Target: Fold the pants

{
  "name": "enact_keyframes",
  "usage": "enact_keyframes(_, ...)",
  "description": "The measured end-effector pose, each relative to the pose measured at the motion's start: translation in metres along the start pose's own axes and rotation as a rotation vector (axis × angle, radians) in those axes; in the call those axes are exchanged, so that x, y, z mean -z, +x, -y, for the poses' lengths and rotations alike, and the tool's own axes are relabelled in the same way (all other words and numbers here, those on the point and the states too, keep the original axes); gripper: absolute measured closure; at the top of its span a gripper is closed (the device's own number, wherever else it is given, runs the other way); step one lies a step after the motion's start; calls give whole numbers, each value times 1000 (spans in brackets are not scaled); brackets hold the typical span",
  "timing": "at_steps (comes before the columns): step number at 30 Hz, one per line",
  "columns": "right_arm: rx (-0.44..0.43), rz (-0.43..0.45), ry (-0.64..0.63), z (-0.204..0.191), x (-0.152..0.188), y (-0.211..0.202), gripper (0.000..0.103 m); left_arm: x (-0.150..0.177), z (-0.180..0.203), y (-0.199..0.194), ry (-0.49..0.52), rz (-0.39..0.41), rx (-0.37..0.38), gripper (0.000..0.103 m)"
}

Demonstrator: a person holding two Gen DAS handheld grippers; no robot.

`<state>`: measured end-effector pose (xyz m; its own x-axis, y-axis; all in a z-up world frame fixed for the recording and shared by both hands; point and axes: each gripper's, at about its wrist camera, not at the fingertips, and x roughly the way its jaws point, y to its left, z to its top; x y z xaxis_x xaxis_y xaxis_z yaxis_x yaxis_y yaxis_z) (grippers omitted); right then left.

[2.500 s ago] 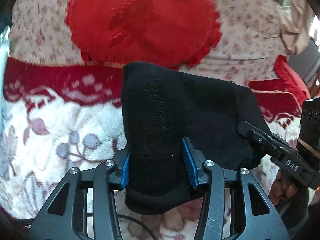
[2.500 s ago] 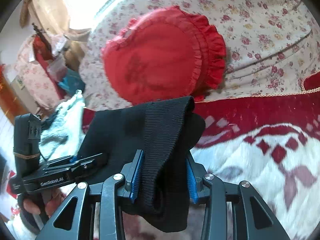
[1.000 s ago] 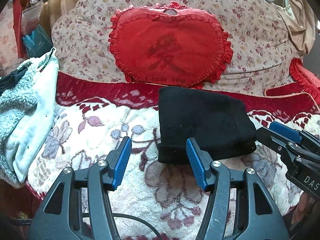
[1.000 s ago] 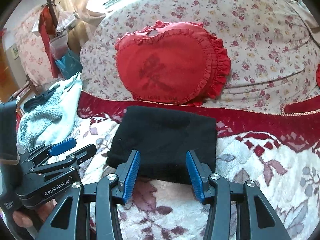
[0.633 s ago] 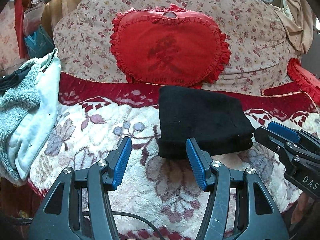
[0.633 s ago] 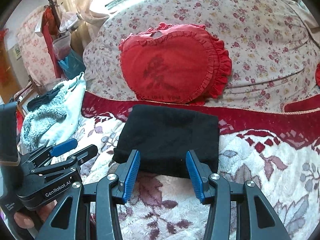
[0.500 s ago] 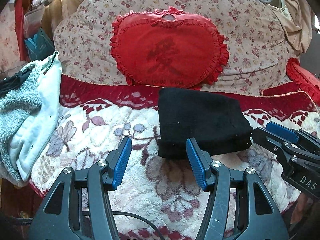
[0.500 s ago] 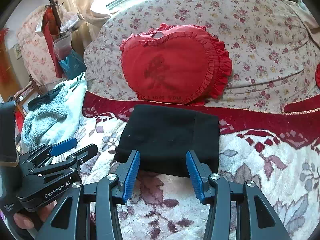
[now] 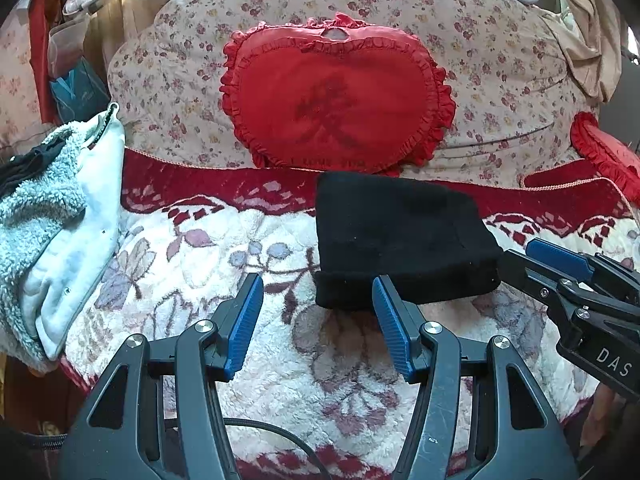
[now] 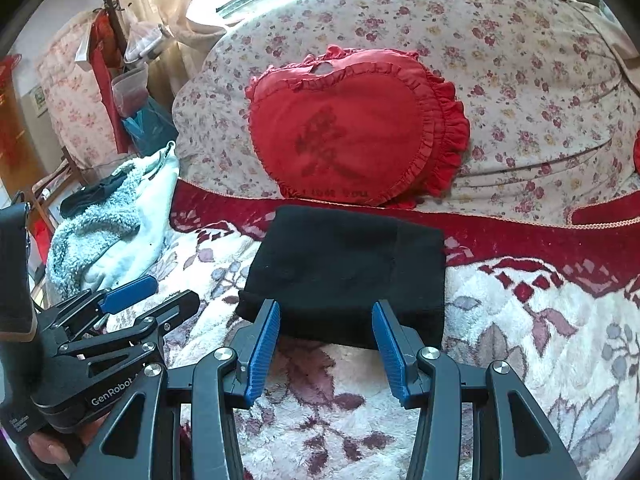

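Note:
The black pants lie folded into a thick rectangle on the flowered blanket, just below the red heart cushion. My left gripper is open with bare blue pads, held back from the bundle's near left corner. My right gripper is open too, its tips just short of the bundle's near edge, nothing between them. Each gripper shows in the other's view: the right one at the right edge, the left one at the lower left, both with jaws apart.
A red heart cushion leans on the floral sofa back. A pale fleece garment is heaped at the left end of the seat. A second red cushion sits at far right. The blanket covers the seat.
Both grippers, shut on the pants 2.5 s ago, have let go and drawn back. The folded bundle now lies flat on the blanket. Little has moved over the last second.

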<state>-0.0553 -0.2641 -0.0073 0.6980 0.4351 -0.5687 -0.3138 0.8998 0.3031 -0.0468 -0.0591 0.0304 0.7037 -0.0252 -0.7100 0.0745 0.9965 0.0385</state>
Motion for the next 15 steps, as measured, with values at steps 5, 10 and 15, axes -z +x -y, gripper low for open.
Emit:
enact_keyframes(5, 1, -6, 2, 0, 0, 1, 57, 2, 0, 1, 2, -6, 0, 46)
enact_keyframes(10, -2, -13, 0, -1, 1, 4, 57, 2, 1, 3, 0, -14, 2, 46)
enact_keyframes(15, -1, -18, 2, -1, 1, 5, 57, 2, 0, 4, -4, -20, 4, 46)
